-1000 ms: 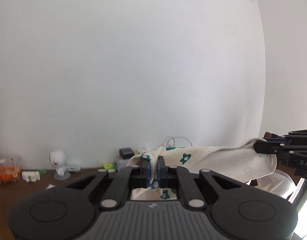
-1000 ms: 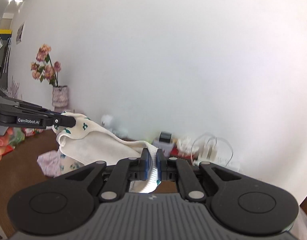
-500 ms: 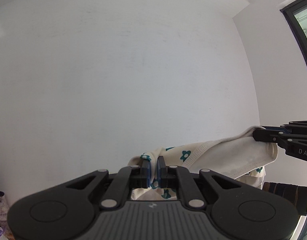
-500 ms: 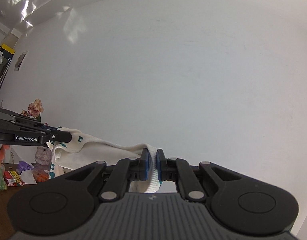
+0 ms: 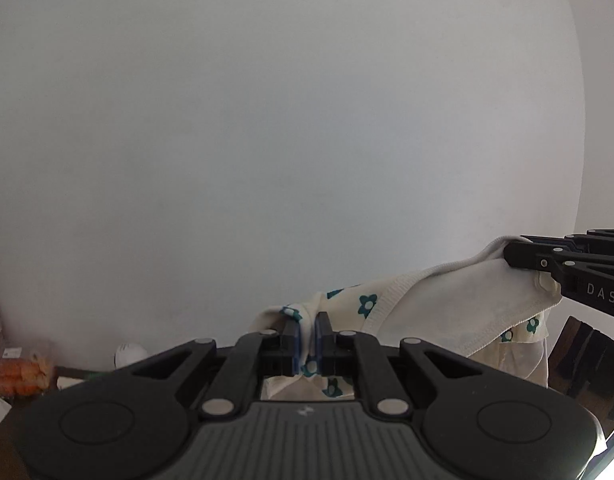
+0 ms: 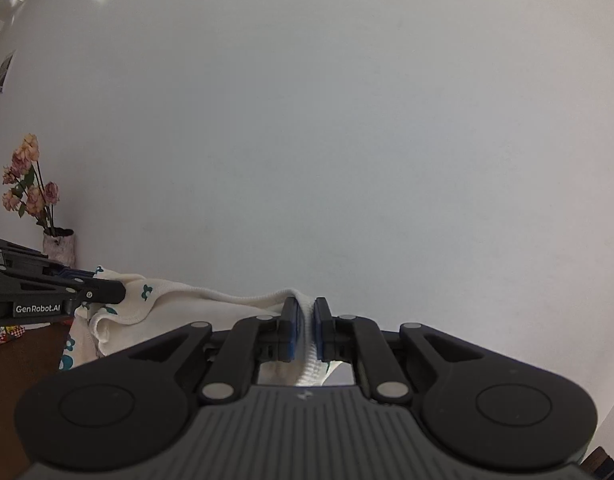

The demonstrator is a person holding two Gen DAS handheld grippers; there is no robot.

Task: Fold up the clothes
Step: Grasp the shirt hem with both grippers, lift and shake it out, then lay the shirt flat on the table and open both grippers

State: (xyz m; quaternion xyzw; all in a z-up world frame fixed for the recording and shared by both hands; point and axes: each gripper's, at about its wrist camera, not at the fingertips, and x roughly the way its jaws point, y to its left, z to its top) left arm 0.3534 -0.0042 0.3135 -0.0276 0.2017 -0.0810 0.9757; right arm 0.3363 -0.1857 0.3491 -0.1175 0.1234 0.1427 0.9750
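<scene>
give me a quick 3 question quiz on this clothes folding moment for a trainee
1. True or false: the left gripper is open and empty.
2. Multiple choice: the garment hangs between
A. one gripper and the table
B. the left gripper and the right gripper
C. a hook and the flower vase
3. Fill in: the cream garment is printed with small teal ____.

Key
1. False; its jaws are closed on the garment.
2. B; each gripper pinches an edge and the cloth spans between them.
3. Flowers.
</scene>
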